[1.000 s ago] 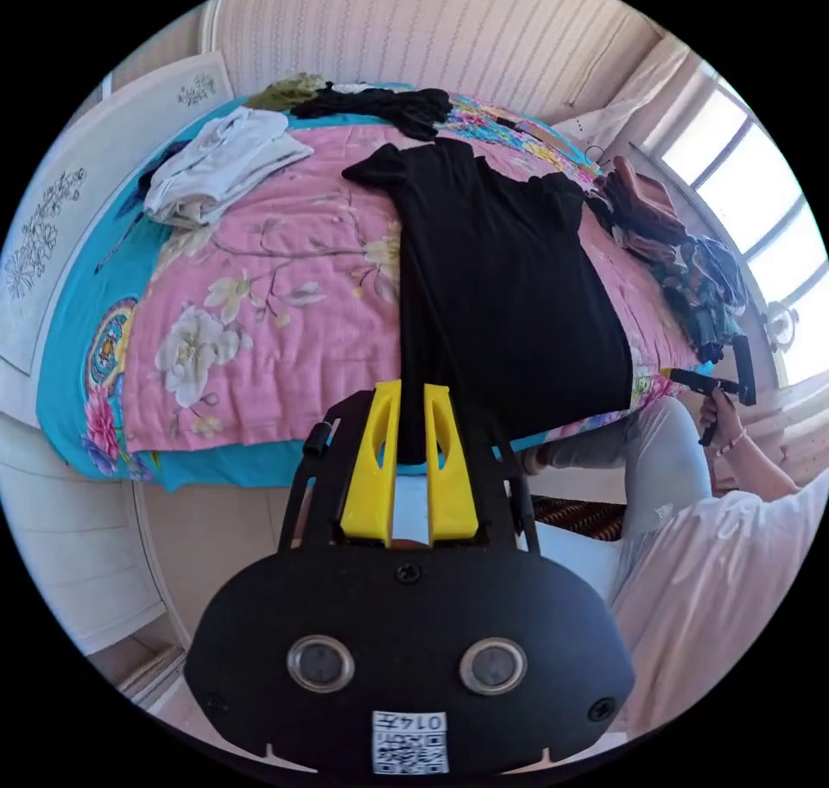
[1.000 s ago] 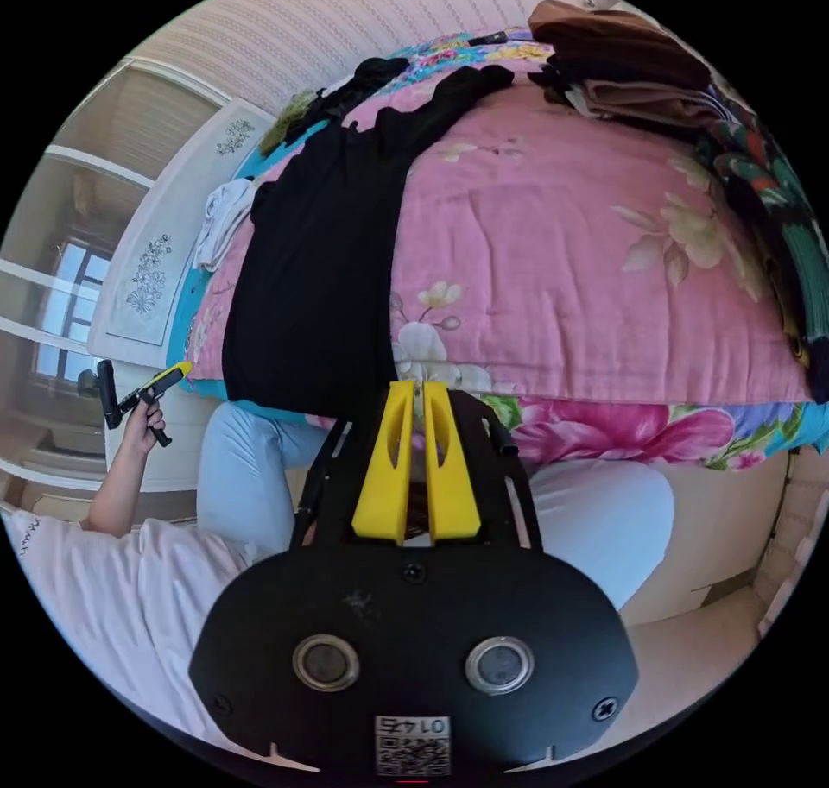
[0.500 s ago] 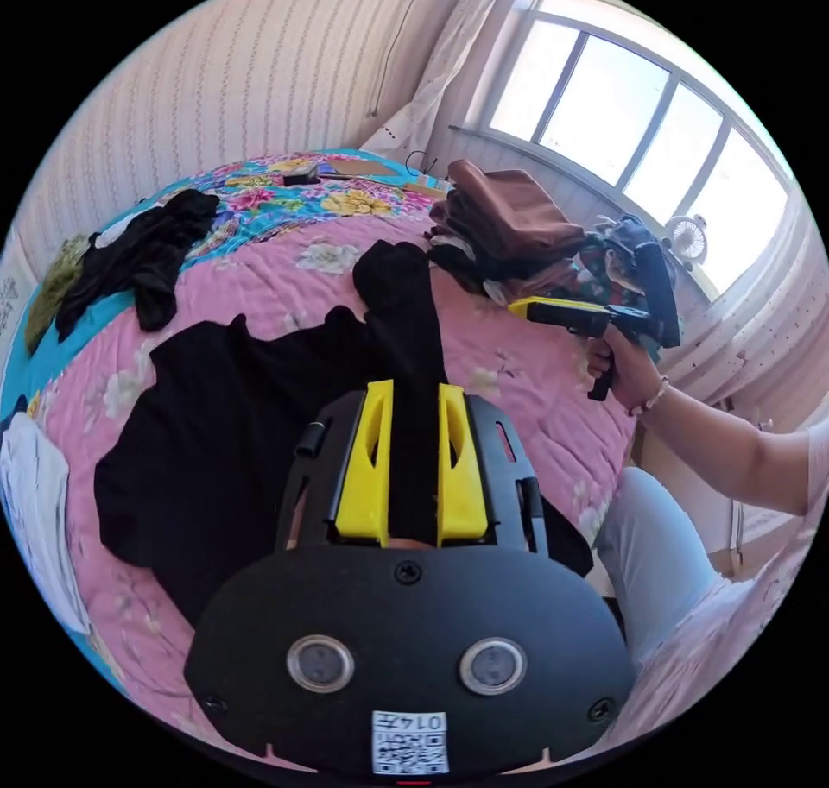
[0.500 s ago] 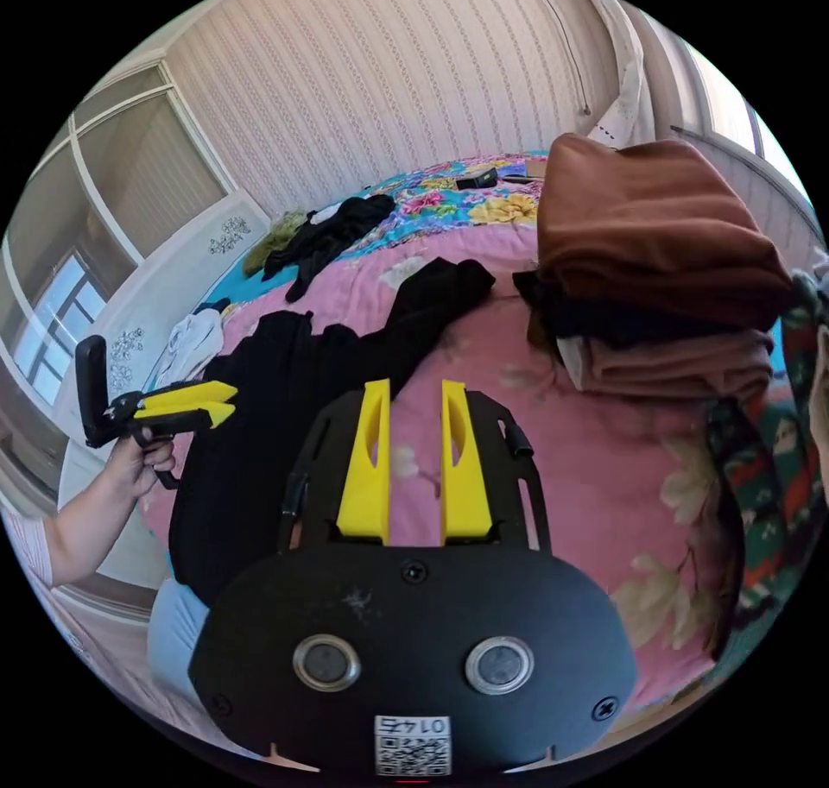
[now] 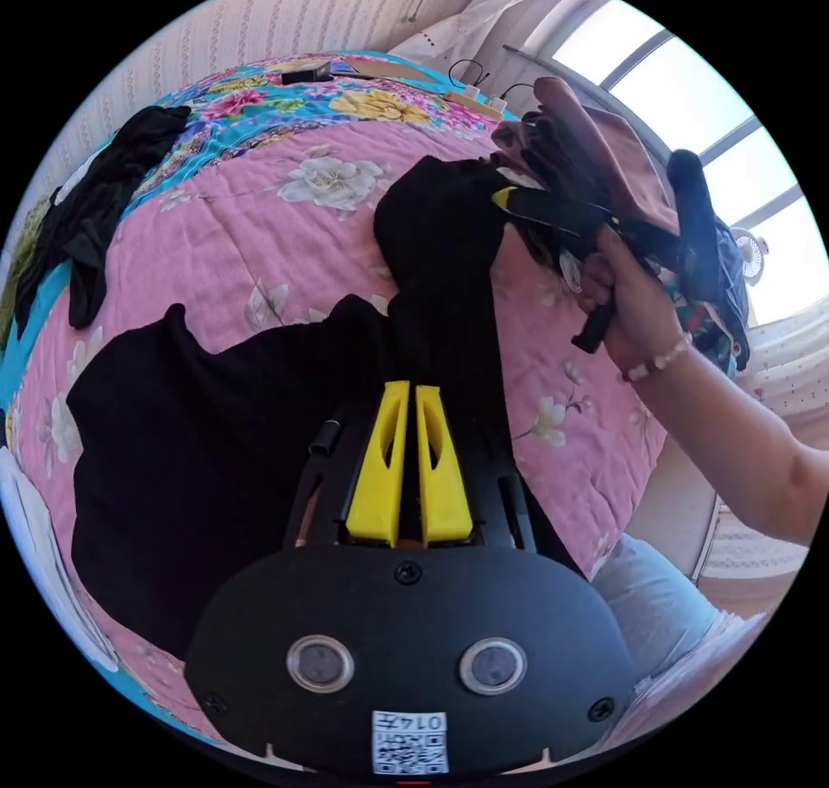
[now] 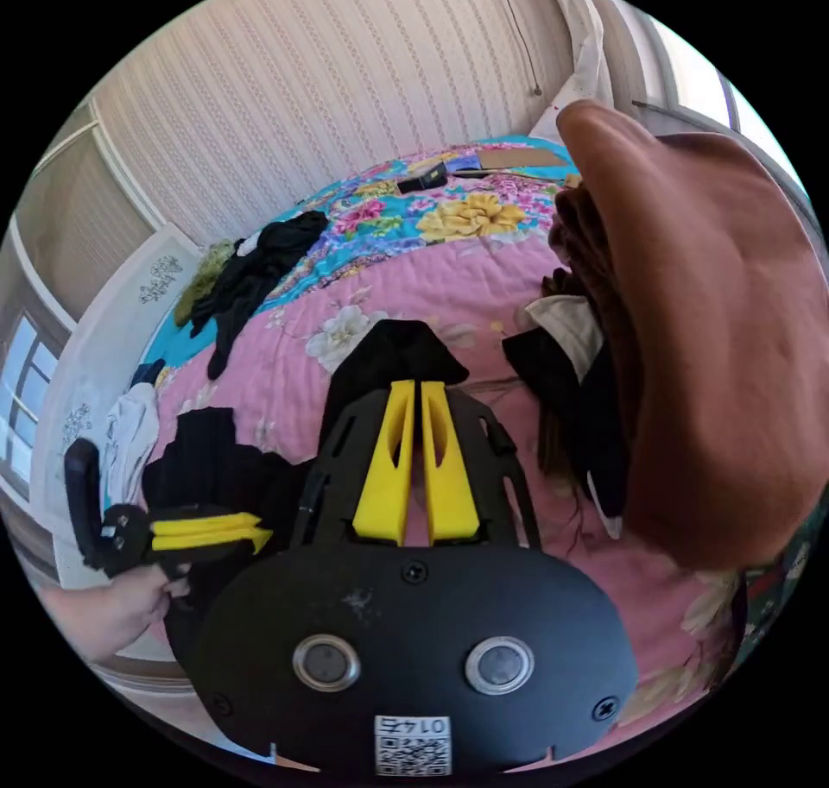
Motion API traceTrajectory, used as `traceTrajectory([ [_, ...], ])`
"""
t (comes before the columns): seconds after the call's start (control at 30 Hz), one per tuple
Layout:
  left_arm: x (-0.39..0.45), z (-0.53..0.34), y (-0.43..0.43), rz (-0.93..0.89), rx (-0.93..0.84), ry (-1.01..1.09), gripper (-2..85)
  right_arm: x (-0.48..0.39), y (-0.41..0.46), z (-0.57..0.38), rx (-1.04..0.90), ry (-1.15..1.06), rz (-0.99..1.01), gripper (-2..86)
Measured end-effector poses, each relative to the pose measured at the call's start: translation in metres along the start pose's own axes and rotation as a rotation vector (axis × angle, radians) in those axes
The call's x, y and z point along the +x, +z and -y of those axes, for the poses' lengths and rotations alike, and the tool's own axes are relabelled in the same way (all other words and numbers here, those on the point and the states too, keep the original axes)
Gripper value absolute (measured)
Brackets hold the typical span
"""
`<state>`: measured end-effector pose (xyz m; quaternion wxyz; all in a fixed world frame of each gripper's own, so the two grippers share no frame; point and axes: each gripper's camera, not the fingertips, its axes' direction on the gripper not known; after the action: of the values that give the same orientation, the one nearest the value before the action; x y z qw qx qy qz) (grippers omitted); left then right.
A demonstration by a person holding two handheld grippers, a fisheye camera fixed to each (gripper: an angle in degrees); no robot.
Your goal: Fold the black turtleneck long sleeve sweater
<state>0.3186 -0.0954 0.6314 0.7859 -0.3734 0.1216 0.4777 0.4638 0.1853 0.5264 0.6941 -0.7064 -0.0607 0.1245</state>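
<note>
The black sweater (image 5: 216, 443) lies spread on the pink floral quilt (image 5: 259, 210), one long sleeve (image 5: 440, 261) stretching away toward a clothes pile. My left gripper (image 5: 408, 388) is shut on that sleeve partway along it. In the right gripper view the same left gripper (image 6: 263, 529) sits low at the left, jaws together at the black cloth. My right gripper (image 6: 413, 384) is shut at the sleeve's cuff (image 6: 393, 348). From the left gripper view the right gripper (image 5: 499, 194), held in a hand (image 5: 639, 305), touches the cuff's edge.
A stack of folded brown and dark clothes (image 6: 708, 322) stands right beside the cuff. Another black garment (image 5: 95, 192) lies at the far side of the bed, and white clothes (image 6: 129, 434) at its edge. A window (image 5: 691, 89) is behind the stack.
Both grippers moved in over the sleeve and went from open to shut, the left one mid-sleeve and the right one at the cuff by the clothes pile.
</note>
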Motion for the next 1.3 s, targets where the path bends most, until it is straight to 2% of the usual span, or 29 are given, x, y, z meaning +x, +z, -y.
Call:
traceTrajectory([
  [0.13,0.017,0.024,-0.043,-0.076,0.059,0.037,-0.9,0.021,-0.093,-0.057,0.021,-0.006,0.063,0.7],
  [0.37,0.076,0.093,-0.077,-0.116,0.031,0.283,-0.8,0.112,-0.213,-0.133,-0.137,0.315,0.017,0.6],
  [0.5,0.092,0.135,-0.061,-0.078,-0.016,0.286,0.2,0.15,-0.217,-0.141,-0.277,0.365,-0.026,0.8],
  [0.63,0.094,0.175,-0.024,-0.077,-0.166,0.18,5.6,0.19,-0.187,-0.152,-0.316,0.385,-0.172,1.5],
  [0.7,0.102,0.188,-0.033,-0.087,-0.146,0.181,6.6,0.2,-0.179,-0.163,-0.349,0.425,-0.186,2.1],
  [0.8,0.128,0.208,-0.057,-0.042,-0.077,0.294,6.3,0.202,-0.181,-0.185,-0.307,0.47,-0.164,3.9],
  [0.9,0.158,0.234,-0.052,-0.033,-0.091,0.407,6.0,0.207,-0.176,-0.203,-0.292,0.517,-0.114,7.2],
  [1.07,0.231,0.272,-0.003,-0.19,-0.206,0.557,6.5,0.216,-0.175,-0.217,-0.155,0.607,-0.08,8.5],
  [1.2,0.301,0.284,0.025,-0.254,-0.207,0.706,6.9,0.219,-0.171,-0.22,-0.118,0.647,-0.006,7.3],
  [1.3,0.348,0.293,0.056,-0.255,-0.207,0.775,8.0,0.219,-0.17,-0.225,-0.147,0.651,0.027,2.5],
])
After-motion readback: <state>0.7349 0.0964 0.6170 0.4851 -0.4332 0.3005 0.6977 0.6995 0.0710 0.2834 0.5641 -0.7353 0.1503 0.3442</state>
